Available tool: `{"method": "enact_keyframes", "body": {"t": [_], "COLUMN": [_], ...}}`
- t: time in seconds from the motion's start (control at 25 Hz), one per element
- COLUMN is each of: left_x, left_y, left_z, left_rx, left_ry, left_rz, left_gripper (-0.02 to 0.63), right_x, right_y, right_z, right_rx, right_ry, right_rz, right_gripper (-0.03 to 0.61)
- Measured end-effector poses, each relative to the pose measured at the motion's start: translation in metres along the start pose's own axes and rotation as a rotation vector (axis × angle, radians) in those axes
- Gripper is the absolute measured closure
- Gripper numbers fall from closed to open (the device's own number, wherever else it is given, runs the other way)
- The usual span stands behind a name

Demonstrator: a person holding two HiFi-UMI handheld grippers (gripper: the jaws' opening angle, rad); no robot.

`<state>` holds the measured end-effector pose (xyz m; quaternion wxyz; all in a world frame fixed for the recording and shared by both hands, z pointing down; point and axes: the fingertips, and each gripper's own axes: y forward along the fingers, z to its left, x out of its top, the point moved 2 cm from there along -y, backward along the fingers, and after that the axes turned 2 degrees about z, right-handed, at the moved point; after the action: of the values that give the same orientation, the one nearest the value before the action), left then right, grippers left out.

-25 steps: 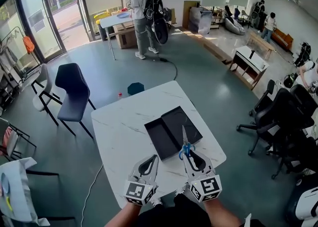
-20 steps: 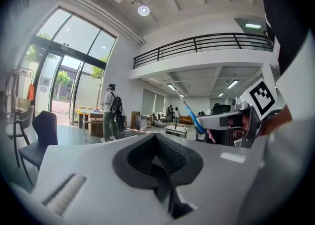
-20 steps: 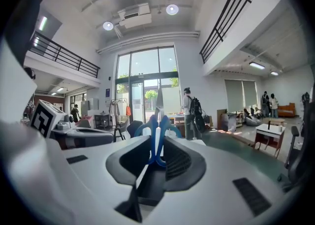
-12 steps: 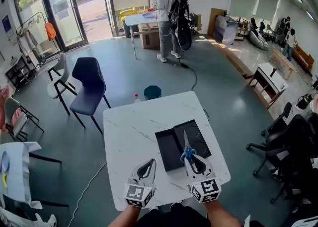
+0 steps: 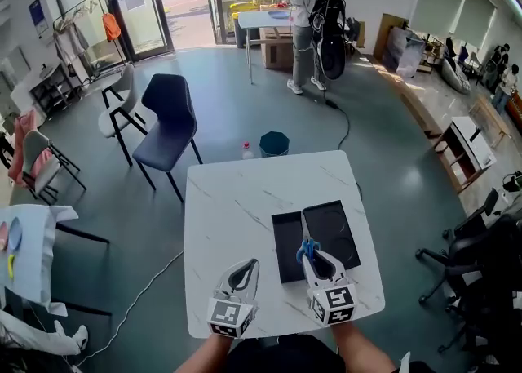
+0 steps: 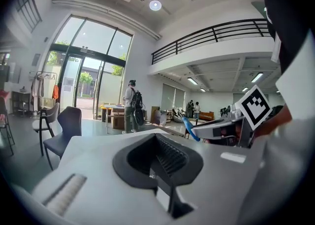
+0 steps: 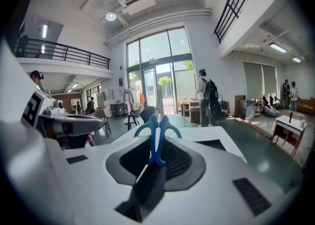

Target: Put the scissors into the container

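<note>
Scissors (image 5: 306,242) with blue handles (image 7: 157,129) stand between the jaws of my right gripper (image 5: 309,254), which is shut on them. Their blades point away from me over the black container (image 5: 287,259). The container lies on the white marble table (image 5: 236,216) as two shallow black trays side by side, the right one (image 5: 332,233) a little farther off. My left gripper (image 5: 249,267) hovers over the table's near edge, left of the container, shut with nothing in it. The left gripper view shows the blue handle (image 6: 189,127) off to its right.
A dark blue chair (image 5: 168,124) and a white chair (image 5: 120,106) stand on the floor beyond the table's far left corner. A teal stool (image 5: 274,144) and a small bottle (image 5: 247,150) sit by the far edge. Black office chairs (image 5: 481,257) are at the right. A person with a backpack (image 5: 314,20) stands far off.
The view has swung, so the table and room have slid to the right in the picture. The right gripper still holds the scissors over the container's near end. The left gripper stays shut.
</note>
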<state>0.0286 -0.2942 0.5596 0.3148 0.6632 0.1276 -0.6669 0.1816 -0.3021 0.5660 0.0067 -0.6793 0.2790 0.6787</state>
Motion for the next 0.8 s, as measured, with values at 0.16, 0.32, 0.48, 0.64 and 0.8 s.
{"method": "enact_keyframes", "body": {"t": [0.16, 0.32, 0.48, 0.64, 0.8], "left_x": [-0.006, -0.011, -0.015, -0.02, -0.025], "left_y": [-0.002, -0.005, -0.009, -0.015, -0.02], "left_z": [0.004, 0.011, 0.016, 0.02, 0.024], "left_rx": [0.023, 0.043, 0.056, 0.069, 0.074], "left_ry": [-0.01, -0.013, -0.017, -0.023, -0.033], "left_rz": [0.014, 0.014, 0.017, 0.024, 0.028], "left_gripper": [0.606, 0.606, 0.606, 0.606, 0.606], "right_x": [-0.012, -0.025, -0.037, -0.049, -0.071], "right_y": [0.013, 0.025, 0.038, 0.052, 0.069], "right_z": [-0.002, -0.003, -0.006, -0.008, -0.013], "right_rx": [0.0, -0.014, -0.044, -0.068, -0.102], "right_ry": [-0.009, -0.013, -0.008, 0.009, 0.03], "right_rz": [0.057, 0.116, 0.187, 0.271, 0.397], "right_gripper": [0.492, 0.492, 0.492, 0.492, 0.492]}}
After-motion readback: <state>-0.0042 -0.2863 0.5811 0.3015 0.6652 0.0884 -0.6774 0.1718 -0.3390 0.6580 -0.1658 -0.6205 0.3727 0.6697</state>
